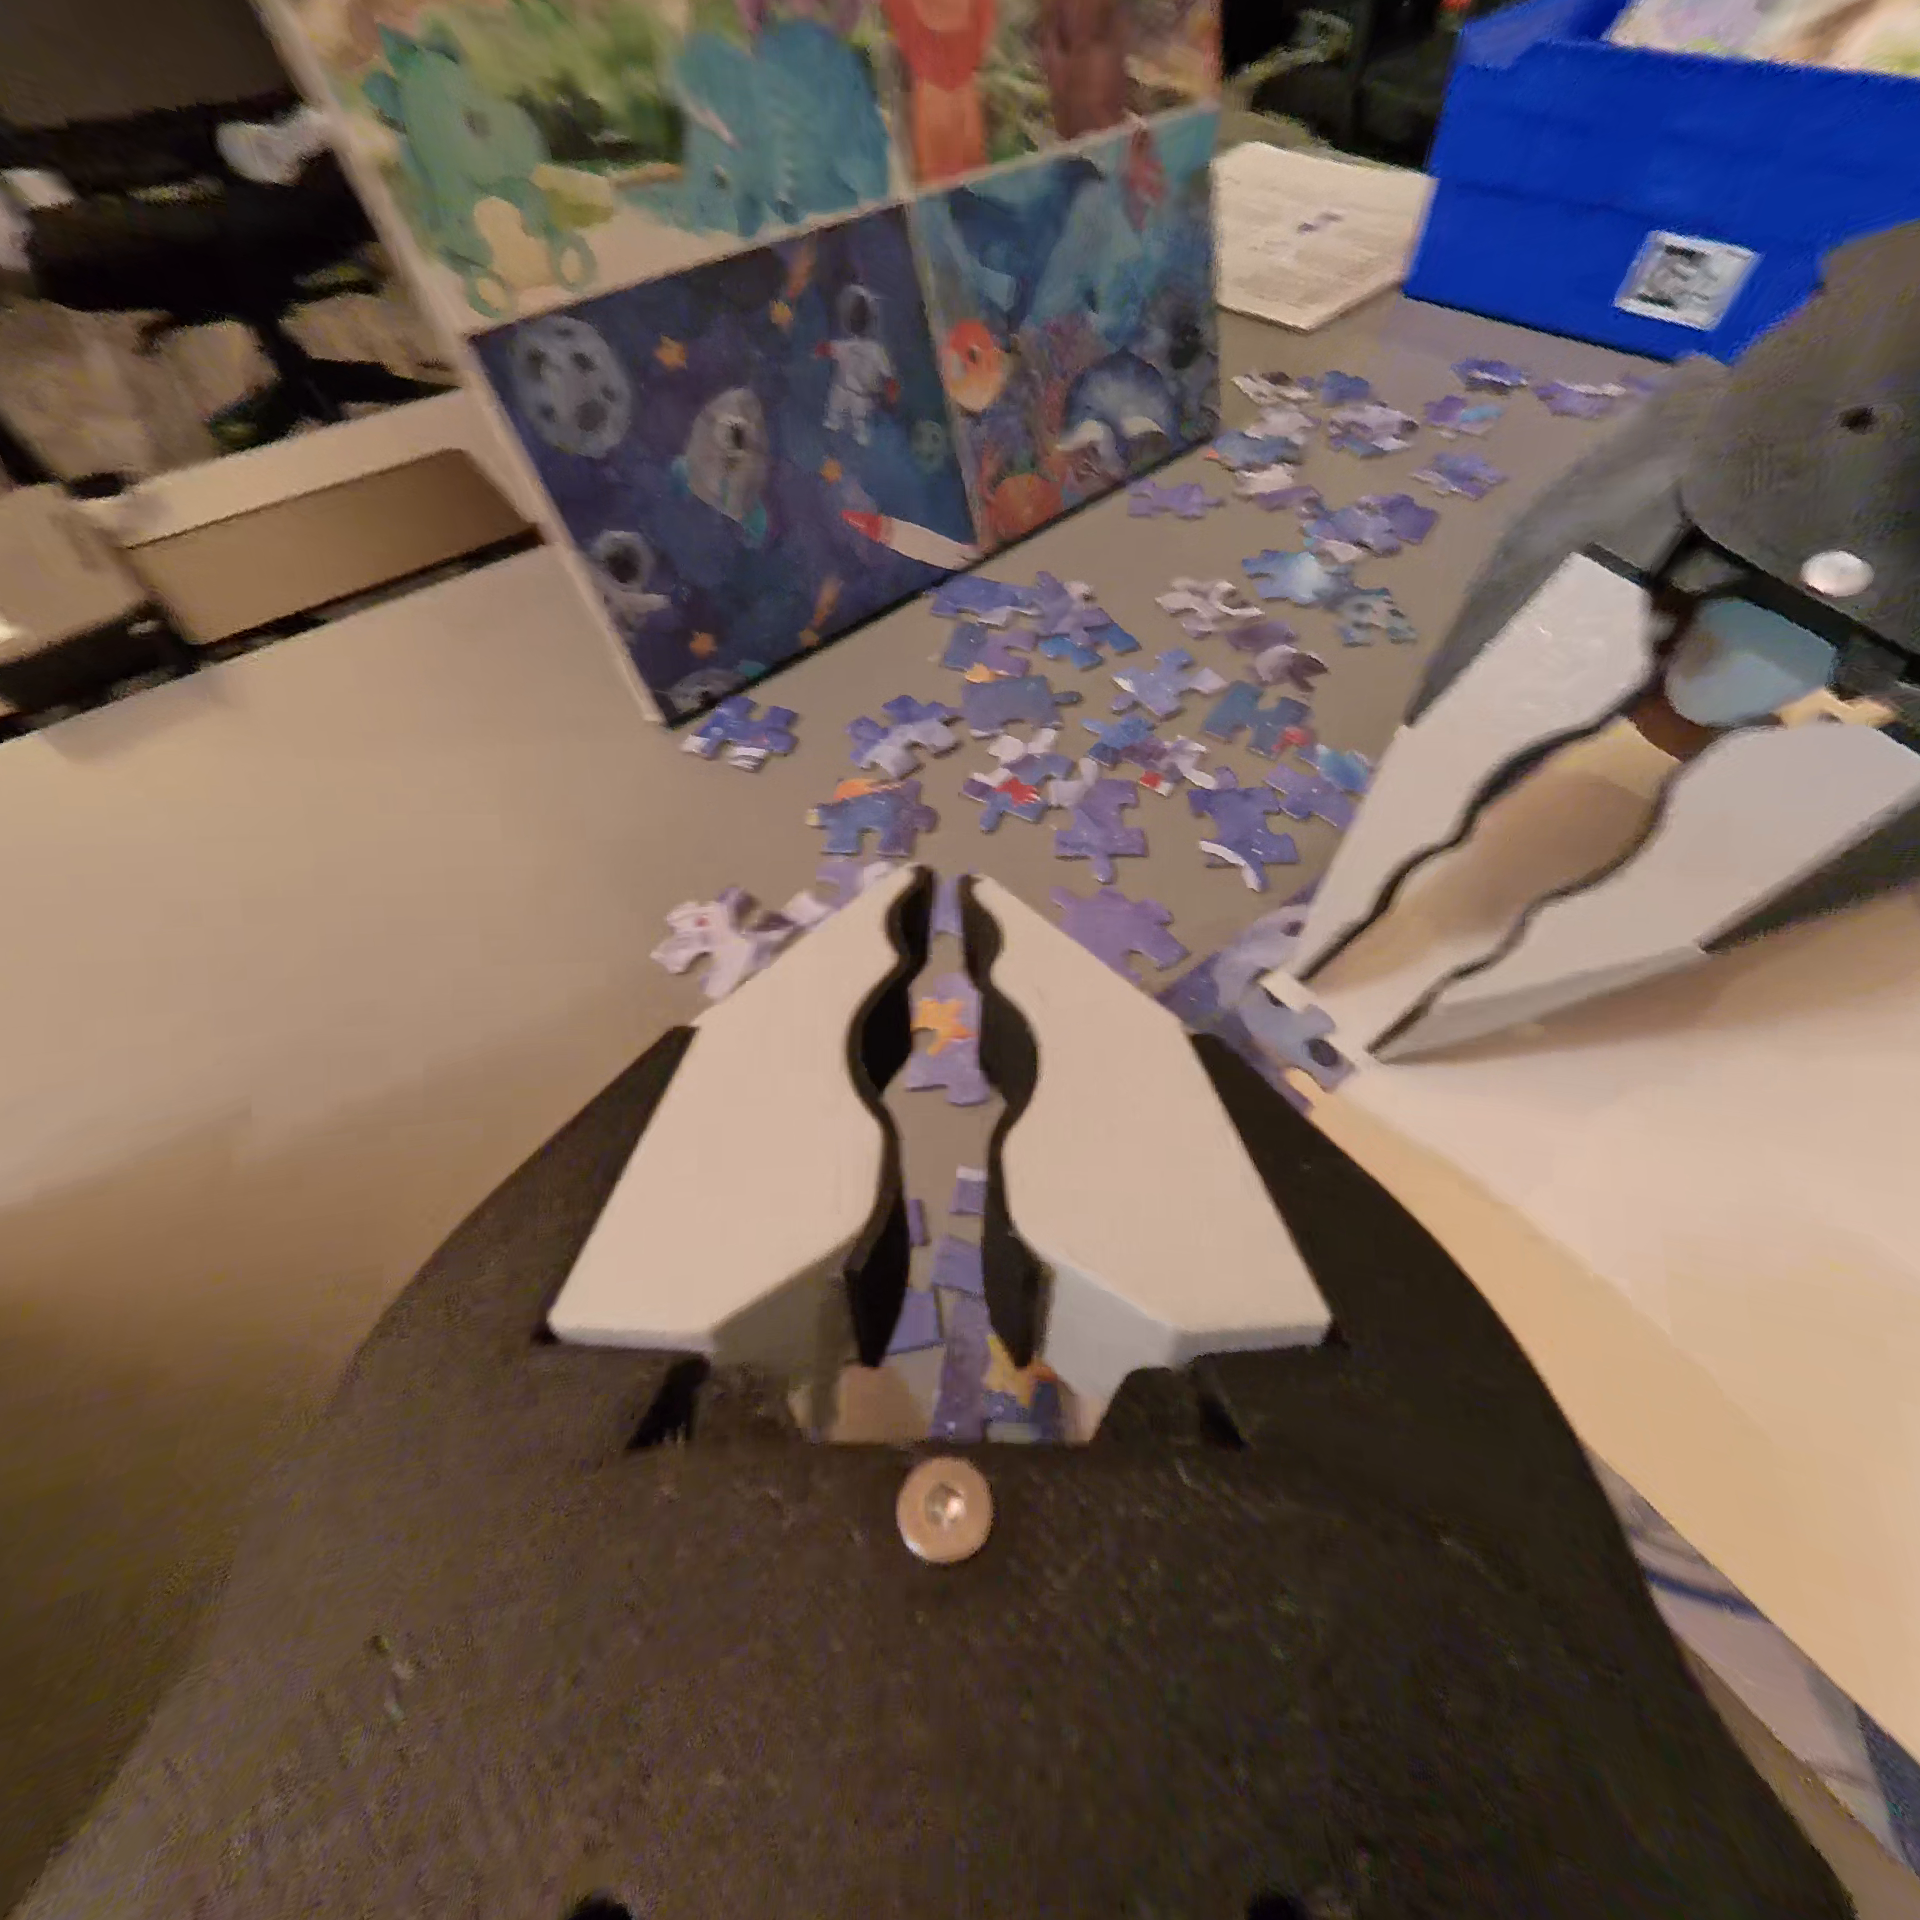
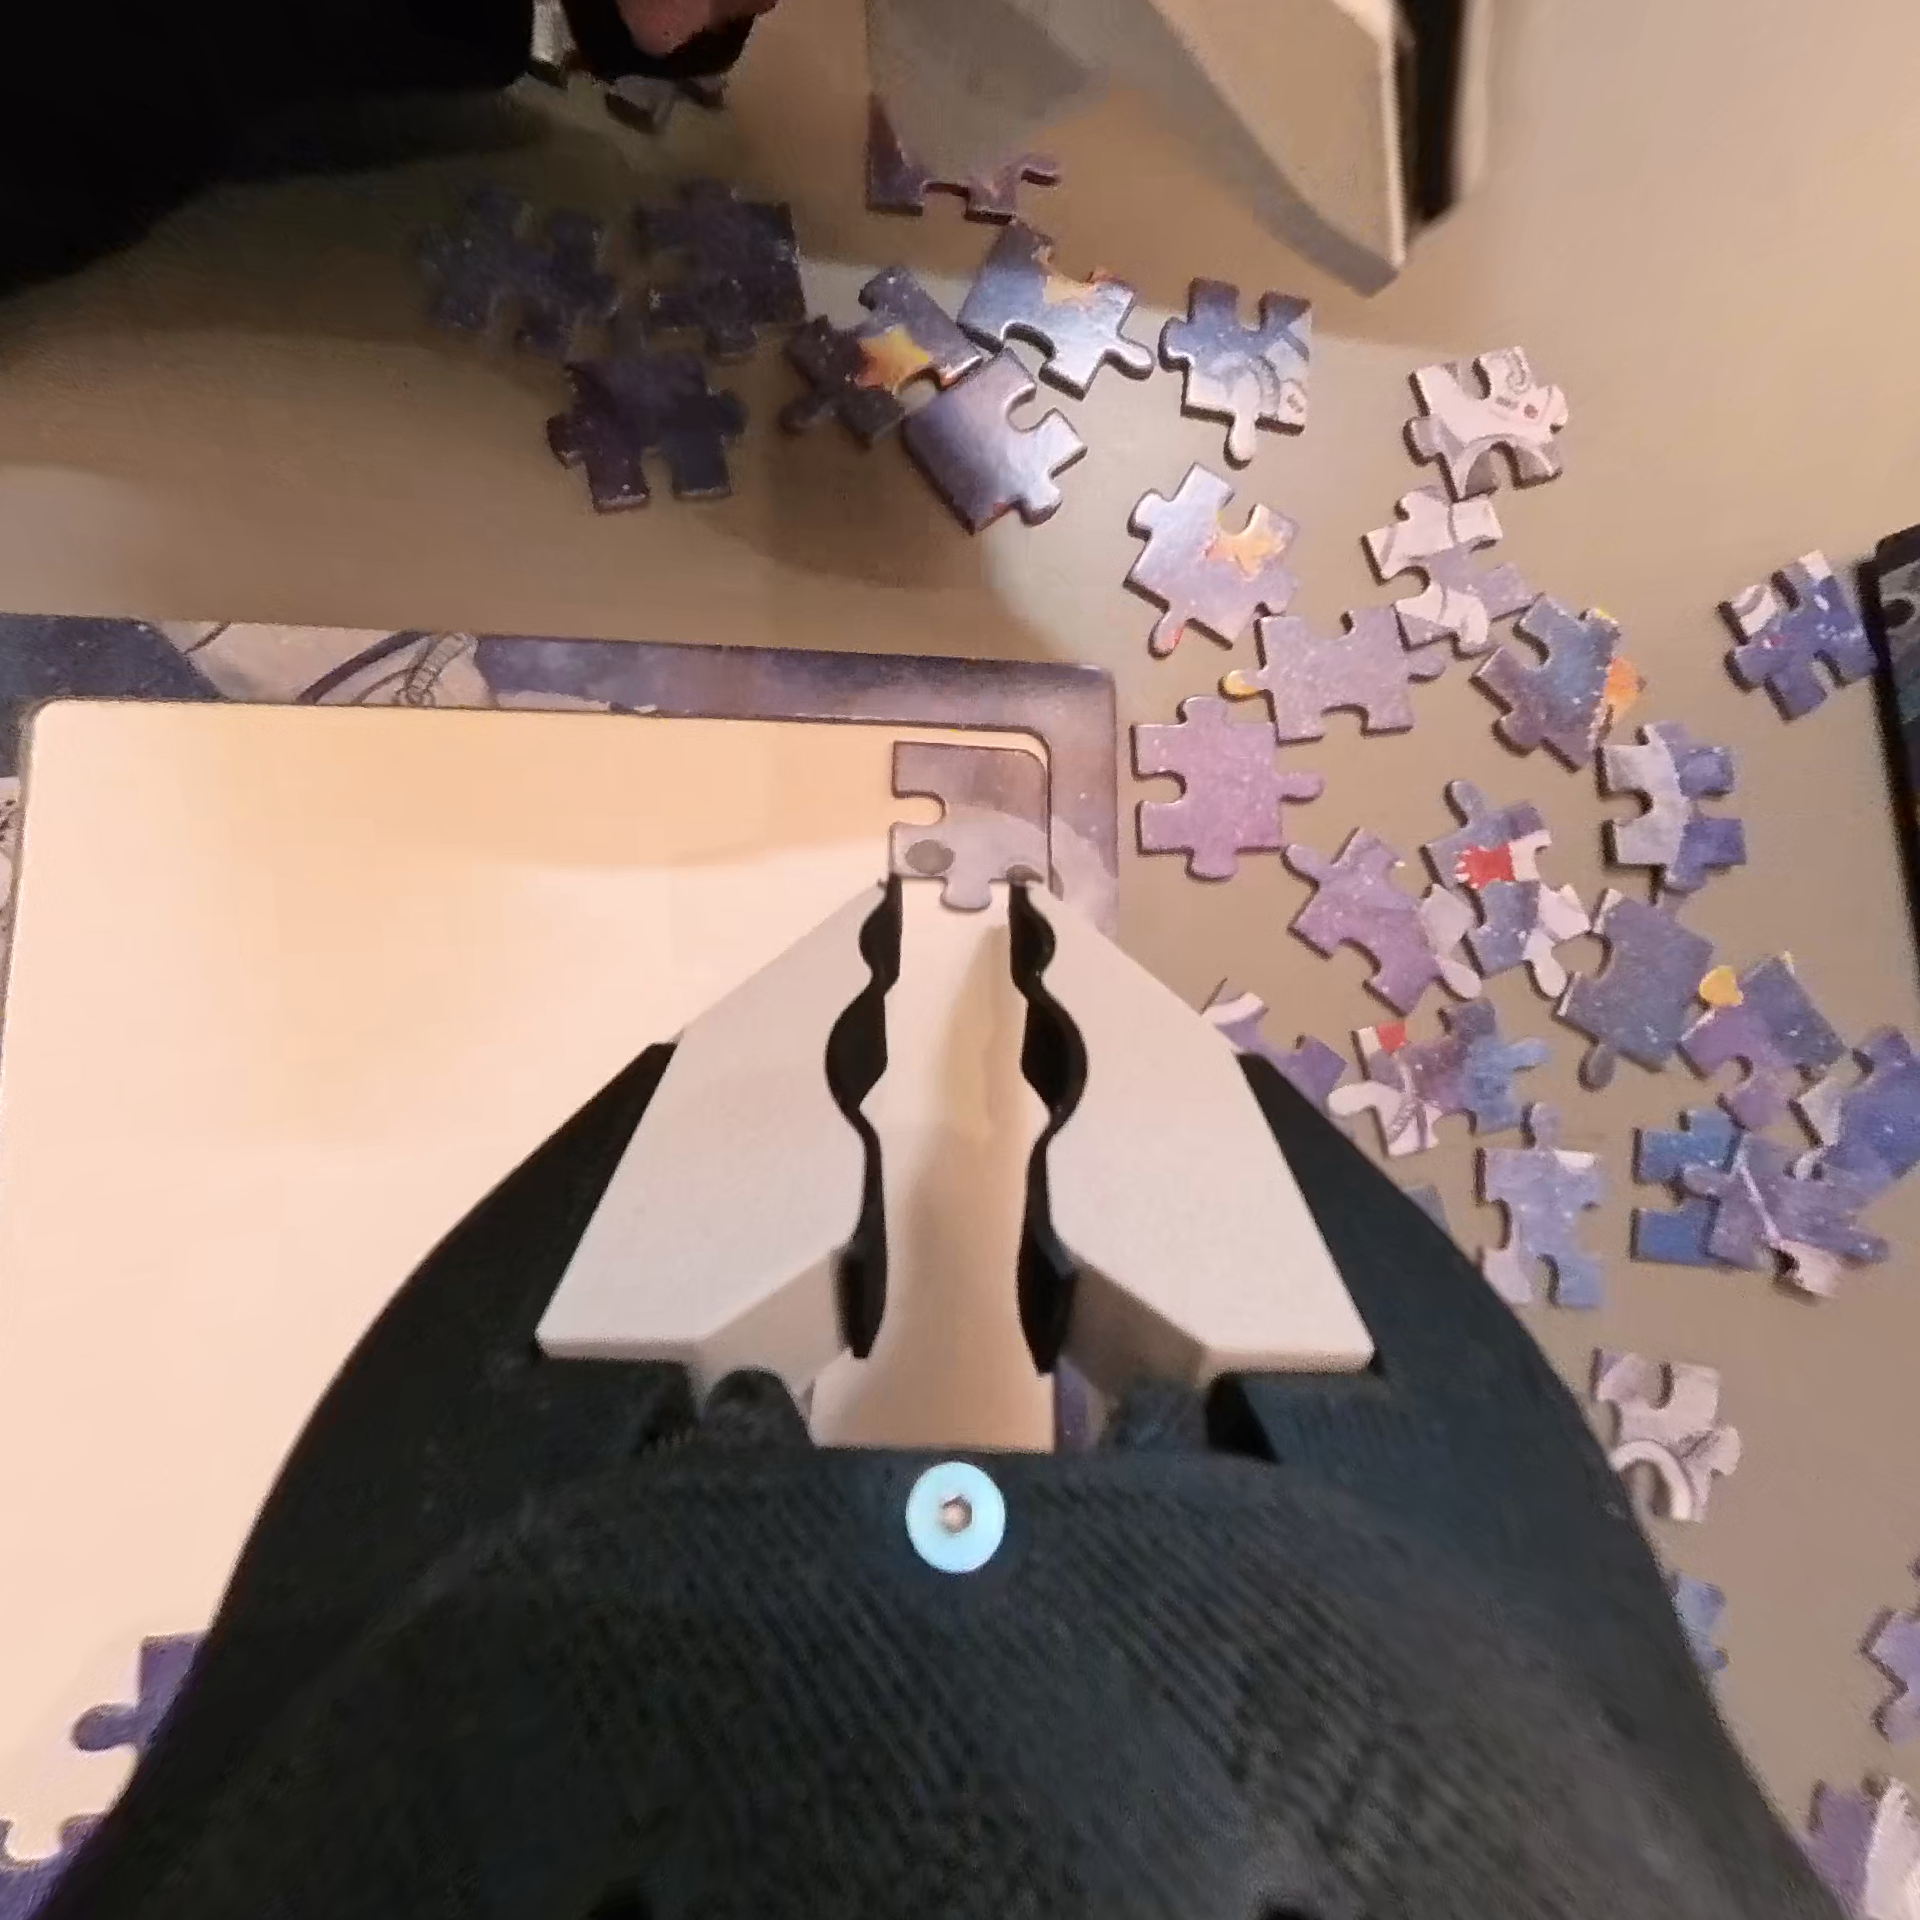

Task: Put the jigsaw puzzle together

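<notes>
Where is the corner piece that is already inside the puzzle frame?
In the right wrist view, the corner piece sits in the far right corner of the puzzle frame, just ahead of the right gripper, with loose pieces beyond the frame.

Left hand-held gripper (image 1: pixel 943 883) slightly parted above a star-marked puzzle piece (image 1: pixel 943 1039). Loose pieces (image 1: pixel 1101 727) scattered on bench (image 1: pixel 260 831); picture box (image 1: pixel 748 499) upright behind; right hand-held gripper (image 1: pixel 1340 1023) nearby.

We hold our left claw (image 1: pixel 945 883) narrowly parted, angled downward; our right claw (image 2: pixel 951 894) likewise slightly parted, empty, pointing down.
</notes>
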{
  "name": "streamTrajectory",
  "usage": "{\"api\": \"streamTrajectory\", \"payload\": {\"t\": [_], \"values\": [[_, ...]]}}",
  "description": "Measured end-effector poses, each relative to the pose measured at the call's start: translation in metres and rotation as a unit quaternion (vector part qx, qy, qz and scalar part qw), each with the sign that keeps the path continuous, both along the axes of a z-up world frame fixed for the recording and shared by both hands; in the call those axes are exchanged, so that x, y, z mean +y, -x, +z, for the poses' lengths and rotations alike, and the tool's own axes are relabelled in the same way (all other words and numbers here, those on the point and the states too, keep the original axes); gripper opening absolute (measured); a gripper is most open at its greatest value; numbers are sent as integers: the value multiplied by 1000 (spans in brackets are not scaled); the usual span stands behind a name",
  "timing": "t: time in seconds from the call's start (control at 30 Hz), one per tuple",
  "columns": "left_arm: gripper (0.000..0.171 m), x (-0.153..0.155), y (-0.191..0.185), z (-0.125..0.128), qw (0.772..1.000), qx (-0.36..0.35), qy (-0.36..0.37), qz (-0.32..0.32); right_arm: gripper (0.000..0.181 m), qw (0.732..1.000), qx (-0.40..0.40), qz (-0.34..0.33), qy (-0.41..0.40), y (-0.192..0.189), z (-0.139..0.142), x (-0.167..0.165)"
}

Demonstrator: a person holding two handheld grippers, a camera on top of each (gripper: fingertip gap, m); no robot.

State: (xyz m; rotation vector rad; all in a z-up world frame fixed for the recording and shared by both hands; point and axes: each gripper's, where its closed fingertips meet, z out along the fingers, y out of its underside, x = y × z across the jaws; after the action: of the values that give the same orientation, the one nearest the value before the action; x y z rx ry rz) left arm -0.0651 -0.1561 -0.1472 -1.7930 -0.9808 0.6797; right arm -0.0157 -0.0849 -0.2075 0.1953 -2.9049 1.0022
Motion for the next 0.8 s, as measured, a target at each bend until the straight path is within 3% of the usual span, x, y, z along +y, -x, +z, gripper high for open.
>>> {"api": "streamTrajectory", "payload": {"t": [0.2, 0.37, 0.8], "values": [[0, 29, -20, -29, 991, -68, 68, -98, 17, 1000, -8, -15, 9, -4, 0, 4], [0, 26, -22, -46, 981, -89, 144, -91, 17, 1000, -10, -23, 11, -3, -2, 0], [0, 30, -30, -65, 971, -129, 164, -116, 18, 1000, -9, -29, 6, -2, -3, -4]]}}
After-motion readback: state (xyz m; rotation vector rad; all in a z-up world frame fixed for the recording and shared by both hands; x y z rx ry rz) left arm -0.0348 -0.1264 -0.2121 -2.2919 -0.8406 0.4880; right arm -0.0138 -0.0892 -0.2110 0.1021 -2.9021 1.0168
